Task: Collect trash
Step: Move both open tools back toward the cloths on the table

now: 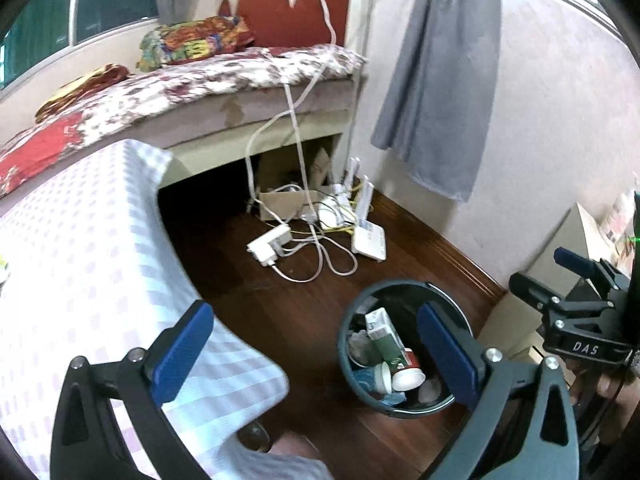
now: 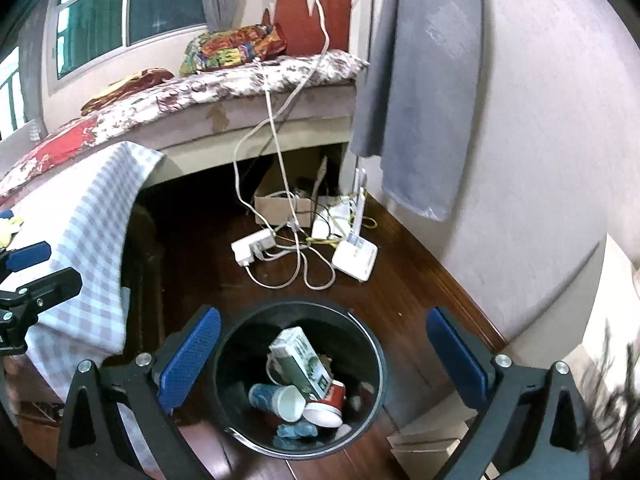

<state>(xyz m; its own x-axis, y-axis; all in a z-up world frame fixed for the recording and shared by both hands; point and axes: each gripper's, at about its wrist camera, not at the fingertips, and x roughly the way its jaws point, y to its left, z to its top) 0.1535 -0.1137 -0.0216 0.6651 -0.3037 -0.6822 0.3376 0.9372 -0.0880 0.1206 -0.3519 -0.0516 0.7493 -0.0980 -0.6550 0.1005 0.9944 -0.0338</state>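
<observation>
Above the floor bin [image 2: 300, 376], right gripper [image 2: 324, 360] and left gripper [image 1: 316, 354] both spread, empty; bin crowded, added trash may spill.

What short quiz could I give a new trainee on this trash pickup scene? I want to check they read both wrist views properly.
1. True or false: the right gripper carries a piece of trash.
2. The green-and-white carton lies: A) on the floor, B) in the black bin, C) on the bed.
3. Which covers the table beside the bin: a plain cloth or a checked cloth?

Key: 1 false, its jaws are open and empty; 2 B; 3 checked cloth.
</observation>
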